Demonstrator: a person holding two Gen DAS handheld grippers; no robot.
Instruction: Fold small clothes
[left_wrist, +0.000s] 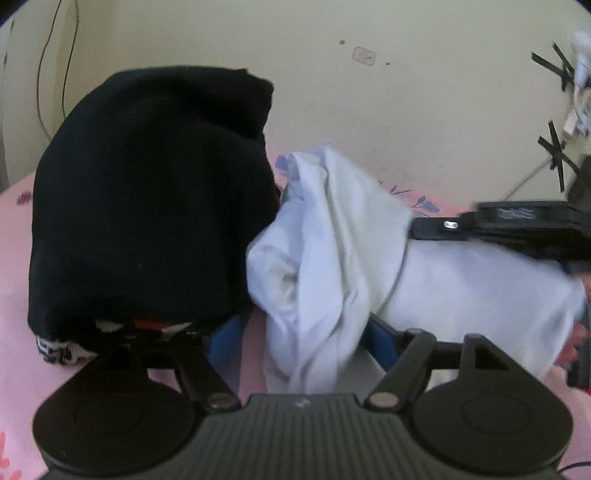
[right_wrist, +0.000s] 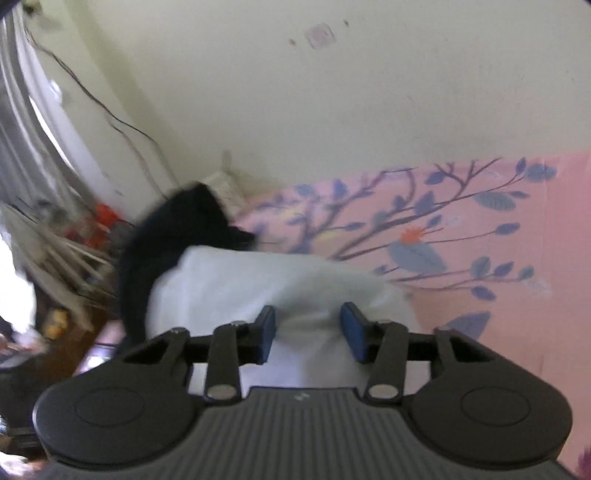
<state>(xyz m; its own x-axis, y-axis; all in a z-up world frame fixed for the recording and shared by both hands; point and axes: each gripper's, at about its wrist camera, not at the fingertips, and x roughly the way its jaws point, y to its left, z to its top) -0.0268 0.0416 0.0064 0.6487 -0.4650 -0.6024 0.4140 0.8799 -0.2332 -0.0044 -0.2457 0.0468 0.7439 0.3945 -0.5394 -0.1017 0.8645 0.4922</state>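
A pale white garment (left_wrist: 332, 236) lies bunched on the pink floral sheet (left_wrist: 14, 295), right beside a heap of black clothing (left_wrist: 147, 192). My left gripper (left_wrist: 304, 341) is open, its blue pads wide apart; a hanging fold of the white garment falls between them, clear of the left pad. In the right wrist view the same white garment (right_wrist: 258, 280) fills the gap of my right gripper (right_wrist: 310, 332), and both blue pads press into a pinched fold. The black heap (right_wrist: 177, 236) sits behind it on the left. A finger (left_wrist: 436, 226) of the right gripper reaches onto the garment's far right side.
A cream wall (left_wrist: 406, 92) rises just behind the bed, with thin cables (left_wrist: 40, 92) down its left part and black tape marks (left_wrist: 554, 147) at right. Left of the bed edge stand a curtain (right_wrist: 22, 129) and floor clutter (right_wrist: 74, 240). A hand (left_wrist: 574, 343) shows at the right.
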